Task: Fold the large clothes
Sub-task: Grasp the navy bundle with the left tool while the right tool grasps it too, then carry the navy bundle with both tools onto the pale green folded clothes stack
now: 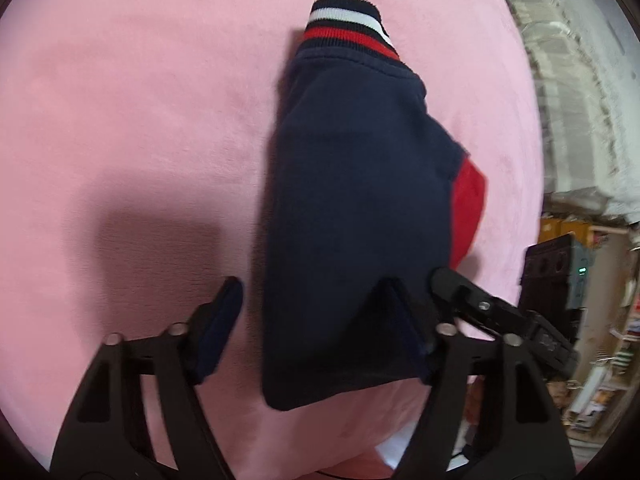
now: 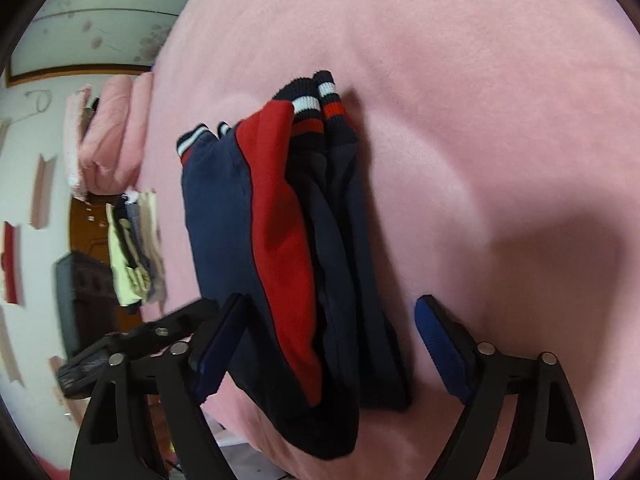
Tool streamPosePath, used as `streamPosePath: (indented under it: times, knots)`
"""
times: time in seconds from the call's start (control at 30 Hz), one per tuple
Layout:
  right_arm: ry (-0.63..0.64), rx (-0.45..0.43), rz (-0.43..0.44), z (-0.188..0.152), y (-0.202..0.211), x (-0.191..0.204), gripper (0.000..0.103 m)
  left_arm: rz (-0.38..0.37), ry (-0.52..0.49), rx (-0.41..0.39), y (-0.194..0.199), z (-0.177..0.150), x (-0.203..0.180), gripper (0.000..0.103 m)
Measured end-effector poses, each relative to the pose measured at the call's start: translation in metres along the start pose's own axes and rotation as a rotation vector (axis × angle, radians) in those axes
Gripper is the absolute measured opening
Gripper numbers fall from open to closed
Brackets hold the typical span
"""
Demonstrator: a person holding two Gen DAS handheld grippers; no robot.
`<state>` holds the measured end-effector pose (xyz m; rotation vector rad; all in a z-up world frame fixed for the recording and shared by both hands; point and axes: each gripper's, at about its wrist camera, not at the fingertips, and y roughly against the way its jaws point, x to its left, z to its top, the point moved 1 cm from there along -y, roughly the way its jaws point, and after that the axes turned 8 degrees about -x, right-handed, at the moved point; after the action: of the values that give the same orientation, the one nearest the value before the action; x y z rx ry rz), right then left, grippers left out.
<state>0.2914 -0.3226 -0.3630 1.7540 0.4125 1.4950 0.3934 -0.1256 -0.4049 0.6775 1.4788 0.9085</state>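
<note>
Left wrist view centres on the navy garment (image 1: 352, 208), folded into a long narrow bundle on the pink blanket (image 1: 140, 120), its striped ribbed cuff (image 1: 346, 26) at the far end and a red panel (image 1: 470, 212) peeking out on the bundle's right edge. Seen from the right wrist, the same garment (image 2: 280, 248) shows several stacked layers, the red panel (image 2: 280, 216) lying between navy ones and striped cuffs (image 2: 316, 108) bunched at the far end, which suggests the folding is nearly complete.

Around the garment's near end, the left gripper (image 1: 316, 316) has its jaws spread wide, one finger beside the bundle and the other over its right part, gripping nothing. The right gripper (image 2: 332, 340) likewise straddles the near end with jaws apart, the cloth loose between them. Both seem placed to square up or take the bundle's near edge rather than to hold it.

Beyond the garment's left side in the right wrist view, a stack of folded clothes (image 2: 134, 248) sits at the blanket's edge, probably where finished items go. Cluttered shelves (image 1: 600, 320) lie past the garment's right side in the left view.
</note>
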Motion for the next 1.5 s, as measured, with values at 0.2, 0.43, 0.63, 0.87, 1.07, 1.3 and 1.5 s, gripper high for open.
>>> streamPosePath:
  times: [0.2, 0.43, 0.63, 0.87, 1.07, 1.3, 1.5]
  knots:
    - [-0.001, -0.003, 0.078, 0.006, -0.005, -0.006, 0.059, -0.053, 0.087, -0.009, -0.008, 0.001, 0.016, 0.057]
    - [-0.004, -0.046, 0.098, 0.000, 0.002, 0.005, 0.041, 0.003, 0.077, -0.010, -0.007, -0.001, 0.006, 0.048]
    - [-0.016, -0.128, 0.085, -0.012, 0.018, 0.020, 0.034, 0.051, -0.006, -0.049, 0.016, -0.003, -0.012, 0.033]
    - [0.004, -0.167, 0.119, -0.035, 0.049, 0.053, 0.030, 0.103, -0.130, -0.094, 0.076, 0.003, -0.031, 0.028]
    - [0.045, -0.205, 0.158, -0.065, 0.065, 0.110, 0.029, 0.097, -0.155, -0.146, 0.146, 0.006, -0.012, 0.027]
    - [0.120, -0.213, 0.225, -0.112, 0.051, 0.202, 0.029, 0.147, -0.158, -0.237, 0.256, 0.008, 0.042, 0.027]
    - [0.181, -0.170, 0.301, -0.156, 0.005, 0.309, 0.029, 0.215, -0.119, -0.322, 0.356, 0.017, 0.119, 0.027]
